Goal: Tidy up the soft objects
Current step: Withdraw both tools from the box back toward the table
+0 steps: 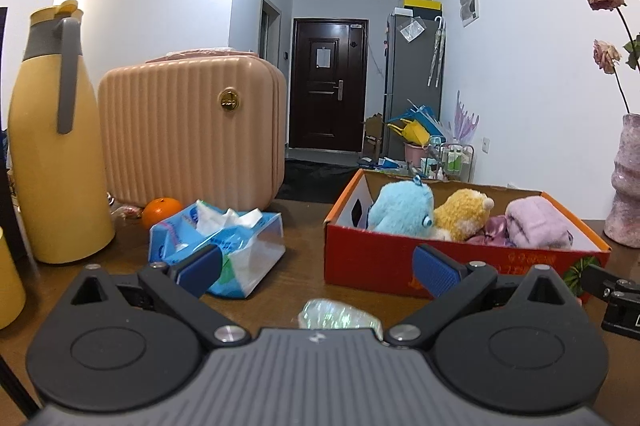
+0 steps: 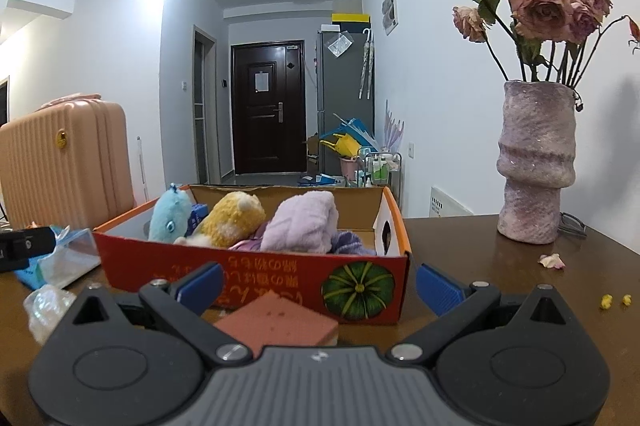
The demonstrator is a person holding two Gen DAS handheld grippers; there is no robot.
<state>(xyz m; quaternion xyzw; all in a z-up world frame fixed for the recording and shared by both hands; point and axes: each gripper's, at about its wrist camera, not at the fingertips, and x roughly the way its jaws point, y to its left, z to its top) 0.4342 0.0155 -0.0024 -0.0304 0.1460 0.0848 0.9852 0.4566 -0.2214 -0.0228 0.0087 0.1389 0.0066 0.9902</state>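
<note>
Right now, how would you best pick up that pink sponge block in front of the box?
Probably by its two side faces, coming straight forward and slightly down with the right gripper. The pink sponge lies flat on the table, already between the open jaws, one corner pointing at the orange box.

box (image 2: 256,268) red, green pumpkin print | plush (image 1: 402,208) blue | plush (image 1: 462,212) yellow | towel (image 1: 536,222) lilac

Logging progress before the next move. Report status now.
Left gripper open, empty. Right gripper open, pink sponge between its fingers. Toys and purple towel already in box. Shiny wrapper still out. Nothing blocking.
</note>
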